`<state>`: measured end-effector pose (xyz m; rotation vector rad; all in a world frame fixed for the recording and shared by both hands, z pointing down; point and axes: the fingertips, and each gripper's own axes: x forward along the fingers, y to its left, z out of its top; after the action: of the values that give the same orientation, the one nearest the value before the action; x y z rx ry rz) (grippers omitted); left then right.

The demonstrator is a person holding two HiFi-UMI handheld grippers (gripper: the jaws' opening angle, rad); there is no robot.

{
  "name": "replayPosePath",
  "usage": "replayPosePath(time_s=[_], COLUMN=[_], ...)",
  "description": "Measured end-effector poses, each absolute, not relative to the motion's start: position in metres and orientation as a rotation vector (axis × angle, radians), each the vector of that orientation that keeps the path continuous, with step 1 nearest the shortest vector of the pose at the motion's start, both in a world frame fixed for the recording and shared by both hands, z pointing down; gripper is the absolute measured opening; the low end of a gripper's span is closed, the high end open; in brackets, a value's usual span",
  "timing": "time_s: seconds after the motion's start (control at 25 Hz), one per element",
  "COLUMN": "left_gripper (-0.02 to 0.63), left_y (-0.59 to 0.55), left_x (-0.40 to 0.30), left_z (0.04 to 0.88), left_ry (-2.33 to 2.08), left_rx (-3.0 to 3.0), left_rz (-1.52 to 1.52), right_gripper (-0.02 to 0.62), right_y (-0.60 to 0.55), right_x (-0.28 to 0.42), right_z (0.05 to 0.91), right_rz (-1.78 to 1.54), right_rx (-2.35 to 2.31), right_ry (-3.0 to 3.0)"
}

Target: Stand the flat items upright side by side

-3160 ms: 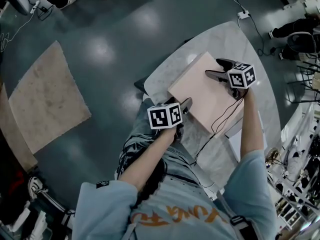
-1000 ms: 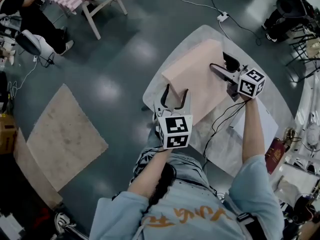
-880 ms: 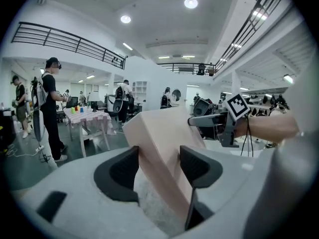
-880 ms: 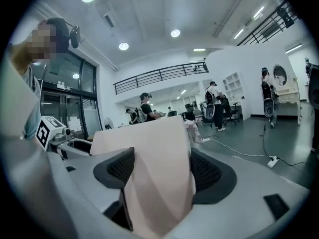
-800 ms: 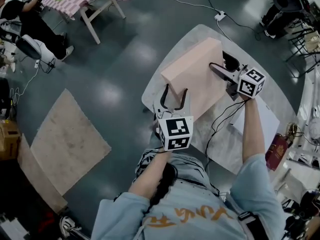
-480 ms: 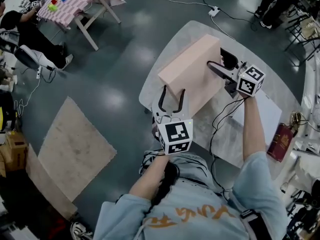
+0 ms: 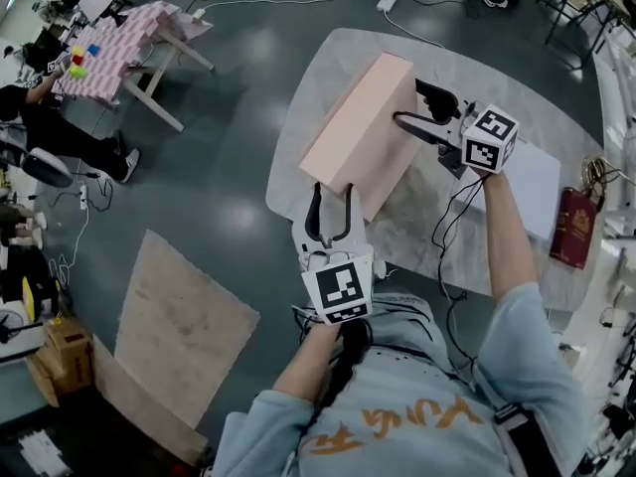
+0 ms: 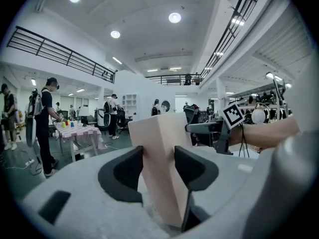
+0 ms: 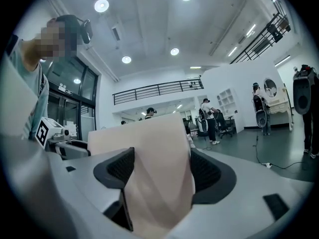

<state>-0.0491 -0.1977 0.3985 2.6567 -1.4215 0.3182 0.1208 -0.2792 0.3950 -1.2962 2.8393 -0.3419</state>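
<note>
A large flat pale pink box [image 7: 358, 132] stands tilted up on its long edge on the white marble table [image 7: 467, 58]. My left gripper [image 7: 333, 195] straddles the box's near corner, its jaws closing, and in the left gripper view both pads touch the box [image 8: 164, 173]. My right gripper [image 7: 409, 104] is shut on the box's far right edge. In the right gripper view the box [image 9: 154, 158] fills the gap between the pads. No other flat item shows on the table.
A white sheet [image 7: 532, 182] lies on the table's right side, with a dark red packet [image 7: 576, 229] beyond it. Cables trail from the right gripper. A beige mat [image 7: 184, 341] lies on the grey floor at the left, near a table [image 7: 124, 48] with coloured blocks.
The box has gone from lying flat to standing on its edge. My left gripper has come up to its near corner and its jaws have narrowed round it. The right gripper keeps its hold.
</note>
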Motion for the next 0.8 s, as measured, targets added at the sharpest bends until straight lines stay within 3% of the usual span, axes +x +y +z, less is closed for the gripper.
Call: replayPosePath(time_s=[0.6,0.8], left_gripper=[0.183,0.170], left_y=[-0.152,-0.140], left_x=[-0.022,-0.015], left_z=[0.395,0.404], left_ry=[-1.295,-1.246], left_rx=[2.761,2.832], left_rz=[0.295,0.334], right_gripper=[0.344,0.272], right_y=[-0.226,-0.218], right_x=[0.157,0.157], right_z=[0.402,0.405], right_rz=[-0.394,-0.420], right_rx=[-1.450,-1.449], right_ry=[2.649,2.575])
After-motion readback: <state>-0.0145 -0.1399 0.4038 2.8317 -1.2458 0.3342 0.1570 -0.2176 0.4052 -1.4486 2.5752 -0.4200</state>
